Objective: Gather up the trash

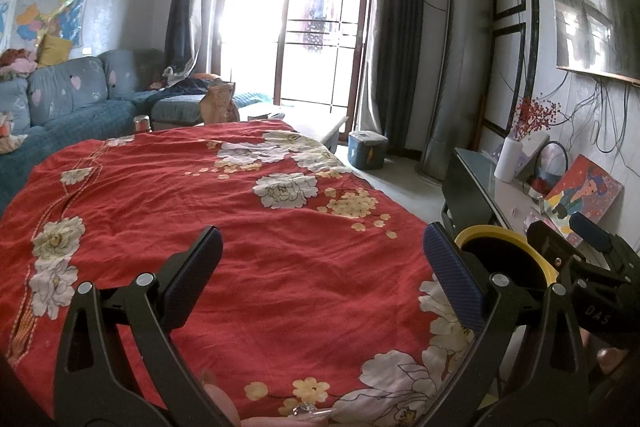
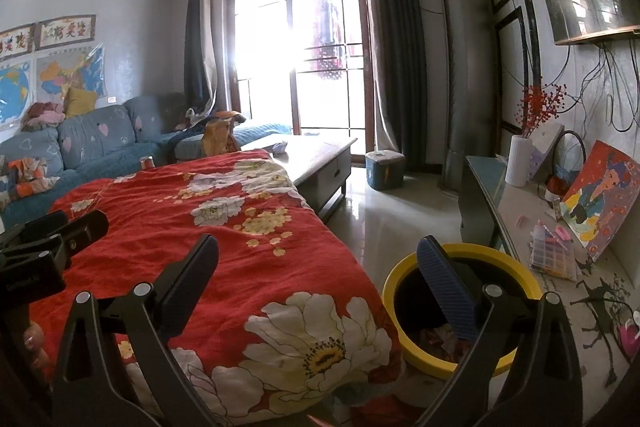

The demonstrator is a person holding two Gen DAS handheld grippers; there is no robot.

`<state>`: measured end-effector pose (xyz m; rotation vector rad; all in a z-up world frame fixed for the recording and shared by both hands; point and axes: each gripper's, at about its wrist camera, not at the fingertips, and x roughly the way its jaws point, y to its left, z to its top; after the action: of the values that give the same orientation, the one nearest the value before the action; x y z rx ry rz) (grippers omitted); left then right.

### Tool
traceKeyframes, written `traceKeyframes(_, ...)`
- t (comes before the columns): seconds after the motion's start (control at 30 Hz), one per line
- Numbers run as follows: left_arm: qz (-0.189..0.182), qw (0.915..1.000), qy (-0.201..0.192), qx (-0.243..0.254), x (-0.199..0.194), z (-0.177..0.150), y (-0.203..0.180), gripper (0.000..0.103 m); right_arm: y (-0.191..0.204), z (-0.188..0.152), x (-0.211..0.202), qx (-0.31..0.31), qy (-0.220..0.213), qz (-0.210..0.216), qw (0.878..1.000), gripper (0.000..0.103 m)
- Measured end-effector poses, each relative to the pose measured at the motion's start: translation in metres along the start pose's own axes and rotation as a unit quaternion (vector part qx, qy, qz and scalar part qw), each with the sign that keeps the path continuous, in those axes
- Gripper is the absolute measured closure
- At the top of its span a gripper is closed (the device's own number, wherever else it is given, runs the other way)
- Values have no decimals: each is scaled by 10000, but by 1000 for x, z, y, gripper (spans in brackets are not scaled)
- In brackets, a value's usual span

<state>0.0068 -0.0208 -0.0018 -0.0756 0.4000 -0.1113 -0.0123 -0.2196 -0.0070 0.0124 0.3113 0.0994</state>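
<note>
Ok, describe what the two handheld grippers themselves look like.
Both match: the left gripper and right gripper have glossy black angular linkage arms with round silver pivot pins, ending in flat fingers faced with dark blue textured pads. The right gripper's black body carries white lettering. No cables or sleeves show.

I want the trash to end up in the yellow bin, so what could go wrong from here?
The yellow bin sits tight against the hanging red cloth, so a drop near that edge might land in the folds. Both the left gripper and the right gripper are open and empty, and no loose trash shows on the cloth.
</note>
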Motion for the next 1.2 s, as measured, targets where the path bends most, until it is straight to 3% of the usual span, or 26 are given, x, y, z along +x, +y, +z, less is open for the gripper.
traceKeyframes(1.2, 113, 9997, 203, -32, 5, -8, 4, 11, -1, 1, 0, 13, 32, 9, 10000, 6)
